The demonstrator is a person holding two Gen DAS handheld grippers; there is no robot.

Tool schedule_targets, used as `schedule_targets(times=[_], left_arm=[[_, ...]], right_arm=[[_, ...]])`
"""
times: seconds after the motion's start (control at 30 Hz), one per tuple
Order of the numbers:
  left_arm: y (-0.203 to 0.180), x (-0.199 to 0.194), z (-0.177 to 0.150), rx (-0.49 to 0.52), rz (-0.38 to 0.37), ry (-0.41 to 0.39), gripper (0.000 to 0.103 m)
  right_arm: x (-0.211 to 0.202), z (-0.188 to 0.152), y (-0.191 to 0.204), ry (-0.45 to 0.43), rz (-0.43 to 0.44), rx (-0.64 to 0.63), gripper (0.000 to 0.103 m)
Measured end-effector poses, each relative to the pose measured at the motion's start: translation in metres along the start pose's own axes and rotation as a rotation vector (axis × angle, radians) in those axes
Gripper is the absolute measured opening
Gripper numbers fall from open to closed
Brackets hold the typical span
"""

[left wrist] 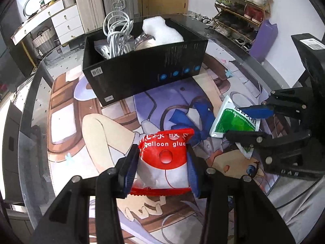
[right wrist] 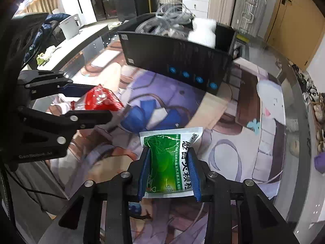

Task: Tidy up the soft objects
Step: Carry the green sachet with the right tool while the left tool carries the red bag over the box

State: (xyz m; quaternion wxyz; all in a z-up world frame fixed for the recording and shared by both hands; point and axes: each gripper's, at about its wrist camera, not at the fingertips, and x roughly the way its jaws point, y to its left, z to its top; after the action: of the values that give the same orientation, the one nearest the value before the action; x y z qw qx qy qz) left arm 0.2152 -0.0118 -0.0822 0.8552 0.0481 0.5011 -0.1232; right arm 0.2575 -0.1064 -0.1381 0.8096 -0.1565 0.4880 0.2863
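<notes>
Low in the left wrist frame the left gripper (left wrist: 162,162) pinched a red pouch (left wrist: 164,158), while the right gripper (right wrist: 169,170) pinched a green sachet (right wrist: 168,162) at lower centre, the black box (left wrist: 142,69) standing above.

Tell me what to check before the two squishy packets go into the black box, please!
1. Left hand-held gripper shut on the red balloon glue packet: ok.
2. Right hand-held gripper shut on the green packet: ok.
3. Black box open on top: ok.
4. Room left in the box beside the white cables and white foam: cannot tell, most of the inside is hidden.
5. Table mat clear between the packets and the box: ok.
6. Both packets lifted off the mat: cannot tell.
</notes>
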Motion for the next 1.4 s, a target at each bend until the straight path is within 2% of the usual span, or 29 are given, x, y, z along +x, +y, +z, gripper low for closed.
schedule_targets(times=[0.17,0.43,0.77,0.9,1.03,1.23,1.4], left_arm=[[-0.002,-0.009,0.004,-0.001,-0.002,-0.019,0.043],[0.004,-0.035,0.008,-0.003,0.02,-0.096,0.043],[0.005,-0.075,0.023,-0.009,0.032,-0.241,0.043],[0.009,-0.089,0.035,-0.035,0.03,-0.31,0.043],[0.015,-0.104,0.045,-0.08,0.042,-0.411,0.043],[0.029,-0.114,0.059,-0.114,0.066,-0.495,0.043],[0.041,-0.11,0.068,-0.118,0.096,-0.542,0.043]], right_arm=[[-0.021,0.012,0.008,-0.064,0.032,0.028,0.035],[-0.053,0.025,0.024,-0.154,0.054,0.04,0.035],[-0.097,0.039,0.022,-0.315,0.051,0.089,0.035],[-0.118,0.052,0.02,-0.404,0.016,0.101,0.035],[-0.132,0.062,0.022,-0.483,-0.062,0.096,0.035],[-0.145,0.079,0.026,-0.554,-0.137,0.081,0.035],[-0.144,0.094,0.023,-0.571,-0.152,0.08,0.035]])
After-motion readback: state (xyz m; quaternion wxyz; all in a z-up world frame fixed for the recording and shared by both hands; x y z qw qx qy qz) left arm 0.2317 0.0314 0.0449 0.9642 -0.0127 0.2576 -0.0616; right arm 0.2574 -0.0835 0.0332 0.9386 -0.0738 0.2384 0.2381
